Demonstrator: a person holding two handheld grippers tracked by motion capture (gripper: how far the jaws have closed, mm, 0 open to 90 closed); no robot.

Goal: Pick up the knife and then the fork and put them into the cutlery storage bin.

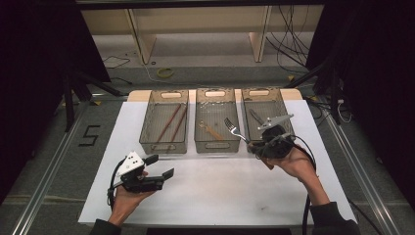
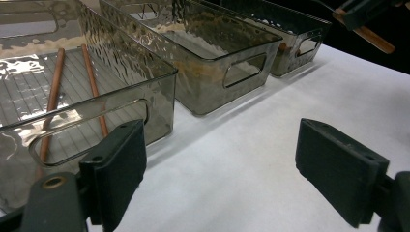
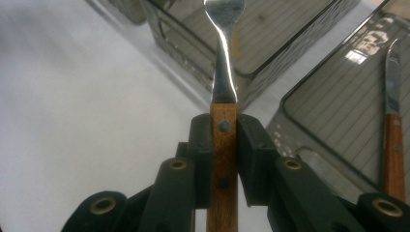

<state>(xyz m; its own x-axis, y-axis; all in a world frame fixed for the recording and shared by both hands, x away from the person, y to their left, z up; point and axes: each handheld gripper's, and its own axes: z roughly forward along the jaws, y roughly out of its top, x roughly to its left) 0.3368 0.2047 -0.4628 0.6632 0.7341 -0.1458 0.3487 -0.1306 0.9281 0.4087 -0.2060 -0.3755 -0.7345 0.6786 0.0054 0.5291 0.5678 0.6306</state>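
Fork (image 3: 224, 53) pinched by its wooden handle in the right gripper (image 3: 224, 130) could pivot, clipping the middle bin (image 1: 217, 142); left gripper (image 2: 222, 169) jaws spread.

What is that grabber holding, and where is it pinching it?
The right gripper pinches a fork by its wooden handle, prongs pointing away. The left gripper is open, holding nothing.

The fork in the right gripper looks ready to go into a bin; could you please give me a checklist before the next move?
1. Right gripper clamps the fork by its wooden handle: ok.
2. Fork tines point toward the middle bin: ok.
3. Middle bin has room beside the utensil already inside: ok.
4. Left gripper open, empty, apart from the bins: ok.
5. Chopsticks lie in the left bin, out of the path: ok.
6. Which bin suits forks: cannot tell.
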